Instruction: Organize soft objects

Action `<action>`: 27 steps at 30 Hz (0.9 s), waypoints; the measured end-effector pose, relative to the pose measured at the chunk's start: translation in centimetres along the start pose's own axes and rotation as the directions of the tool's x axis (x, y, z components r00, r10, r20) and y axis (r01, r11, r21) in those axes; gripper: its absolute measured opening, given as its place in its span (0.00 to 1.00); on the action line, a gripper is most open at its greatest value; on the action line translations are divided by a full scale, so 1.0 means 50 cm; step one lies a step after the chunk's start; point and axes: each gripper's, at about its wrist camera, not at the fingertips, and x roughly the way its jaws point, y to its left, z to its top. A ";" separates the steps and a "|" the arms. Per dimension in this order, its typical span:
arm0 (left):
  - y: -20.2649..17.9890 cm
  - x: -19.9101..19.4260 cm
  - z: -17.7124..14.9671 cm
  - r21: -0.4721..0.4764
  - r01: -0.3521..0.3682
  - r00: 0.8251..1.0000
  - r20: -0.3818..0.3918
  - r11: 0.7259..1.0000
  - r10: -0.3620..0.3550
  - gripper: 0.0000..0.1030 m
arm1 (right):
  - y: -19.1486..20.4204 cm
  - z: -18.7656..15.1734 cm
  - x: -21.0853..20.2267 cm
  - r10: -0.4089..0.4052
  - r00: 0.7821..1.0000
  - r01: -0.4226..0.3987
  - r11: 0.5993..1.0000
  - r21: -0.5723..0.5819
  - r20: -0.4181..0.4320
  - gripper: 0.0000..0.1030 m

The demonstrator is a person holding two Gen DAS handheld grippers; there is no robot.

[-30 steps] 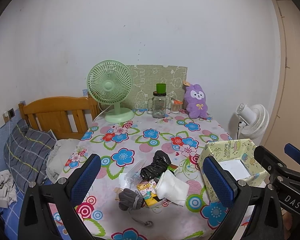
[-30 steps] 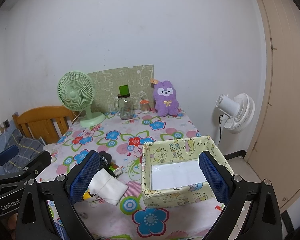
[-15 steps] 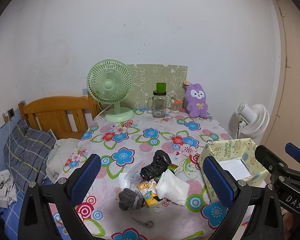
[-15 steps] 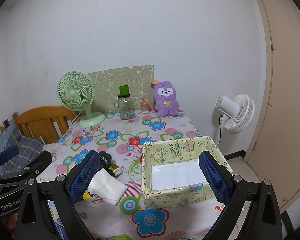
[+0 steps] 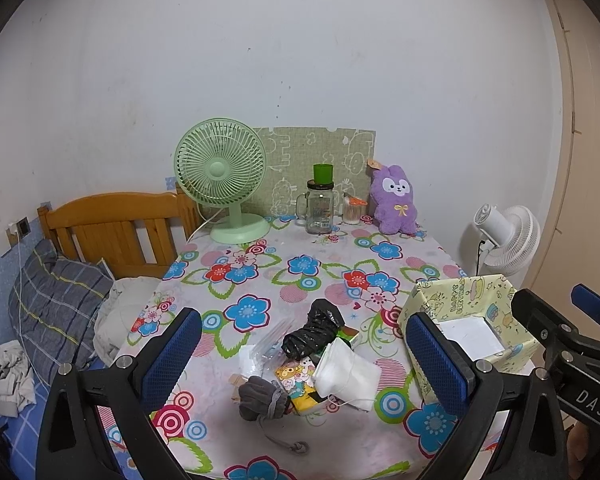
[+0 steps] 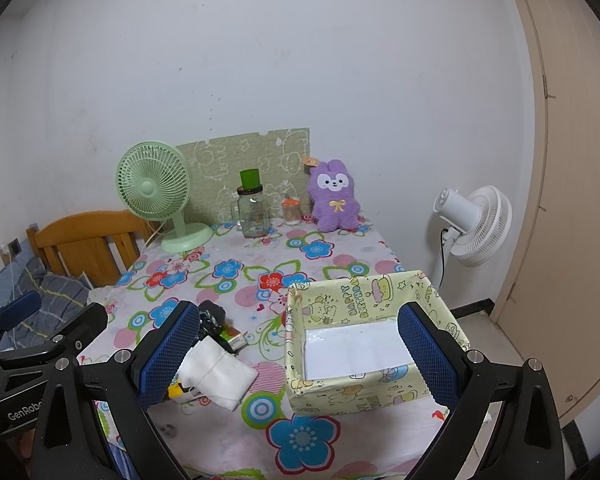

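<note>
Left gripper (image 5: 306, 358) raised above the near edge of the table (image 5: 324, 256), fingers spread wide, nothing between the blue pads (image 5: 172, 354)
Right gripper (image 6: 300, 354) likewise released and empty, held over the near right corner, framing the box (image 6: 364, 304) in its own view
Right gripper's black frame (image 5: 568, 344) at the right edge of the left view; left gripper's frame (image 6: 36, 344) at the left edge of the right view
Soft objects heaped on the floral tablecloth, near the front edge, just left of the box and apart from it:
- white cloth mask (image 5: 346, 374) with thin strings, nearest the box, lying partly over a cartoon-printed packet (image 5: 296, 380)
- grey knit glove (image 5: 262, 396) at the front of the heap, a grey cord (image 5: 278, 436) trailing toward the table edge
- crumpled black bag (image 5: 314, 334) at the back of the heap
- clear plastic bag (image 5: 260, 354) on the left side, touching the black bag
Yellow cartoon-printed box open on top, white bottom bare
Along the far edge, against the wall: green desk fan (image 5: 224, 176), glass jar (image 5: 320, 210) with a green cup on its lid, small orange-capped container (image 5: 352, 210), purple plush rabbit (image 5: 394, 200) sitting upright
White floor fan (image 6: 476, 224) standing right of the table
Wooden headboard (image 5: 112, 224) and a plaid pillow (image 5: 56, 304) left of the table
</note>
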 end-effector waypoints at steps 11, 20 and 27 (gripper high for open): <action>0.000 0.000 0.000 0.001 0.000 1.000 0.000 1.000 0.000 1.00 | 0.000 0.000 0.000 0.000 1.000 0.000 1.000 0.000 -0.001 0.98; -0.001 0.000 0.000 0.001 0.000 1.000 0.000 1.000 0.000 1.00 | -0.002 -0.001 0.000 -0.002 1.000 0.002 1.000 0.003 0.000 0.98; -0.001 0.000 -0.001 0.002 -0.002 1.000 0.000 1.000 0.002 1.00 | -0.003 -0.002 0.000 -0.002 1.000 0.002 1.000 0.004 0.000 0.98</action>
